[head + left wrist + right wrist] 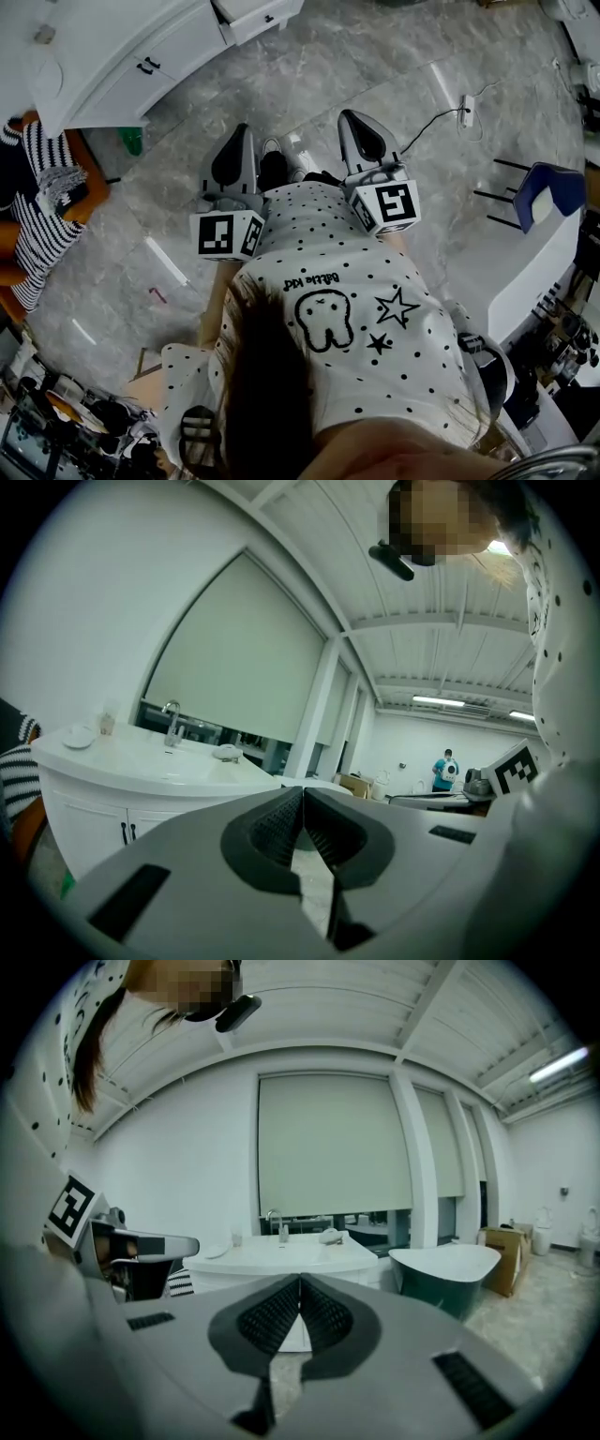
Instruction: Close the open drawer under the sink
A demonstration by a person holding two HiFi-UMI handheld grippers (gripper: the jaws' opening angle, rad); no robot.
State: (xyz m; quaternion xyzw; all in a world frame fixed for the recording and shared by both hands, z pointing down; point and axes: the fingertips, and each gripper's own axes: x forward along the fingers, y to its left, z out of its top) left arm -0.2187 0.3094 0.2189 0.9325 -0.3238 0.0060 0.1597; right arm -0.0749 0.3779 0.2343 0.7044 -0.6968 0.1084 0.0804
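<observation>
The white sink cabinet (141, 56) stands at the top left of the head view, across the grey floor from me. One white drawer (261, 15) with a dark handle juts out of it at the top edge. I hold both grippers side by side in front of my body, pointing toward the cabinet and well short of it. The left gripper (242, 133) and the right gripper (350, 118) are both shut and empty. In the left gripper view the shut left gripper (302, 790) sits right of the sink top (141, 761) and its faucet (172, 722). In the right gripper view the shut right gripper (300, 1280) lines up below the sink top (281, 1255).
Striped cloth on an orange seat (42, 211) lies at the left. A power strip (464, 110) with its cable lies on the floor at the right, near a blue chair (546, 192). A bathtub (450, 1274) and a cardboard box (506, 1252) stand right of the sink. A person (443, 770) stands far off.
</observation>
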